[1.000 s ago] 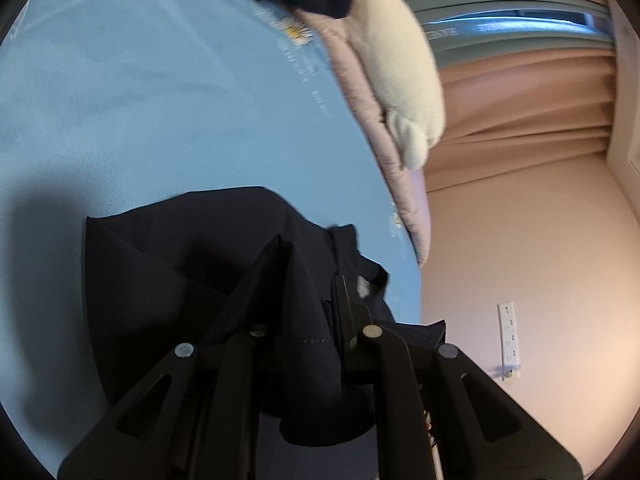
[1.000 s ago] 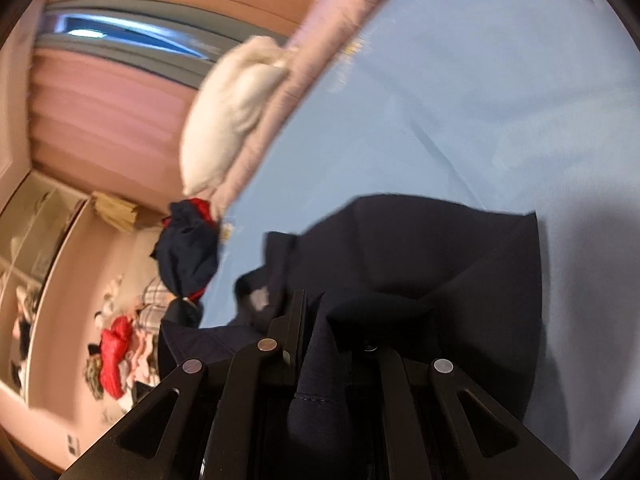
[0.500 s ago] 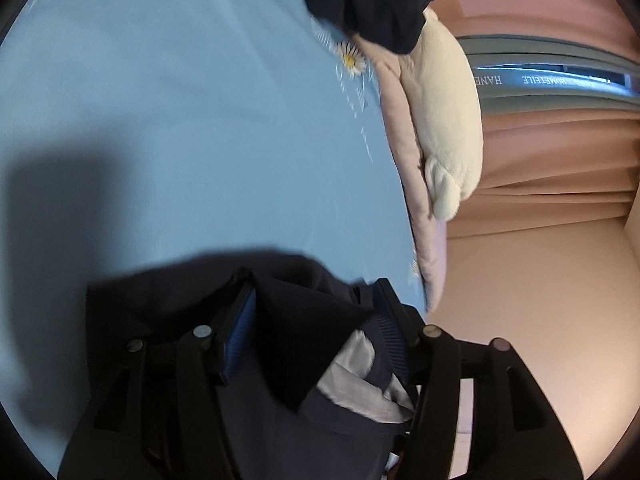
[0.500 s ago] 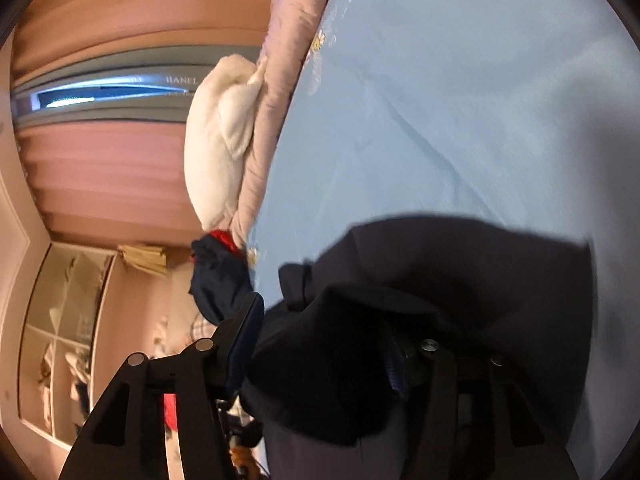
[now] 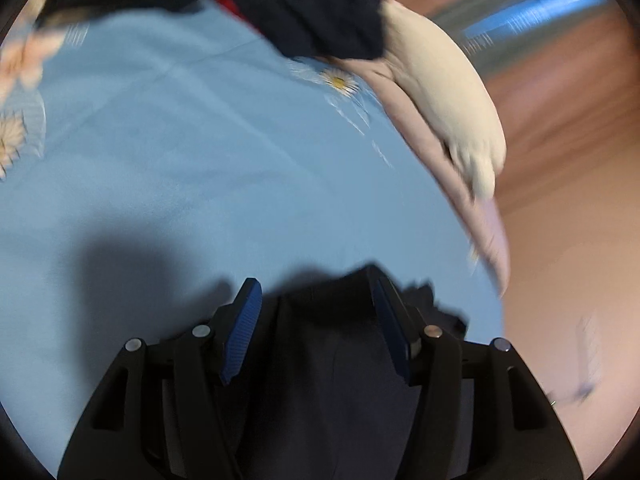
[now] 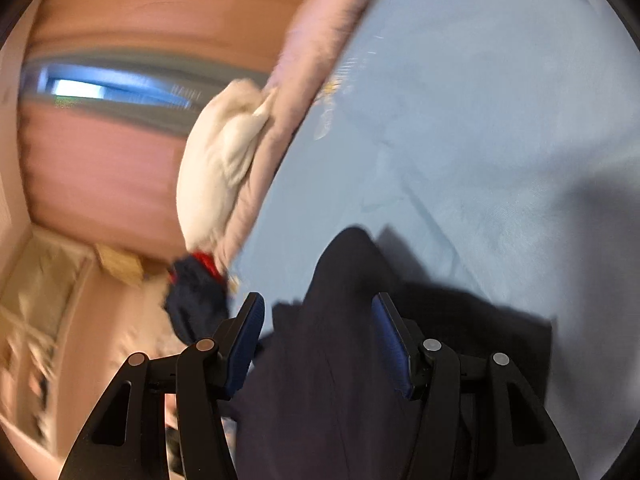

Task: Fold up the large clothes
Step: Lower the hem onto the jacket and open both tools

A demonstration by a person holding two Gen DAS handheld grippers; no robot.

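A dark navy garment [image 5: 328, 380] lies on the light blue bed sheet [image 5: 200, 168], bunched under both grippers. My left gripper [image 5: 316, 300] is open, its blue-padded fingers [image 5: 242, 328] spread either side of a fold of the cloth without pinching it. In the right wrist view the same garment [image 6: 340, 360] rises in a hump between the spread fingers [image 6: 390, 344] of my right gripper [image 6: 318, 316], which is also open. Both views are motion blurred.
A cream pillow [image 5: 448, 96] and pink quilt [image 5: 480, 216] lie along the bed's far edge. A pile of dark and red clothes [image 5: 312, 4] sits beyond the sheet; it also shows in the right wrist view [image 6: 196, 292]. Pink curtains [image 6: 100, 168] and shelves stand behind.
Both grippers were shut on the navy garment a second ago; they have opened and let it drop onto the sheet. Both cameras have swung and now show more of the bed.
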